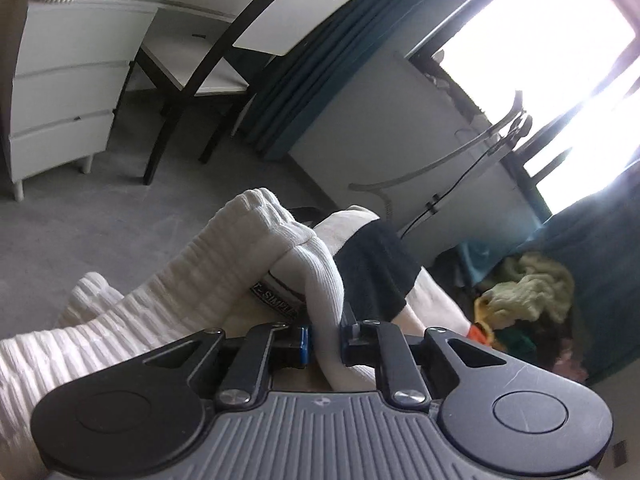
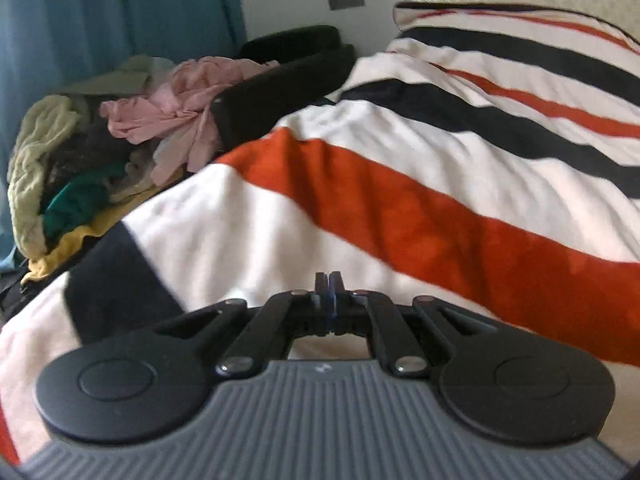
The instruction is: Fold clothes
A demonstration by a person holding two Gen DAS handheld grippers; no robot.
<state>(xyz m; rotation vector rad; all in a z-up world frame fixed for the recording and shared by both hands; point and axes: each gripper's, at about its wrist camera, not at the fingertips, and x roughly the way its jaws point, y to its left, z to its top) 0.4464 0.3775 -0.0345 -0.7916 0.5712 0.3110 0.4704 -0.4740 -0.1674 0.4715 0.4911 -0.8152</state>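
Note:
My left gripper (image 1: 325, 338) is shut on a fold of a white ribbed garment (image 1: 200, 268), near its neck label (image 1: 280, 300). The garment is lifted and drapes off to the left over the bed edge. A black part of the bedcover (image 1: 376, 264) lies just behind it. My right gripper (image 2: 329, 284) is shut and empty, low over the striped blanket (image 2: 400, 184) of white, orange and black. A pile of loose clothes (image 2: 120, 140) in pink, pale green, dark green and yellow lies at the bed's left side; it also shows in the left wrist view (image 1: 528, 284).
A black padded bolster (image 2: 280, 92) lies between the pile and the blanket. Blue curtains (image 2: 100, 12) hang behind the pile. In the left wrist view there are a white drawer unit (image 1: 64, 92), a dark-framed chair (image 1: 200, 76), grey floor (image 1: 100, 208) and a bright window (image 1: 540, 40).

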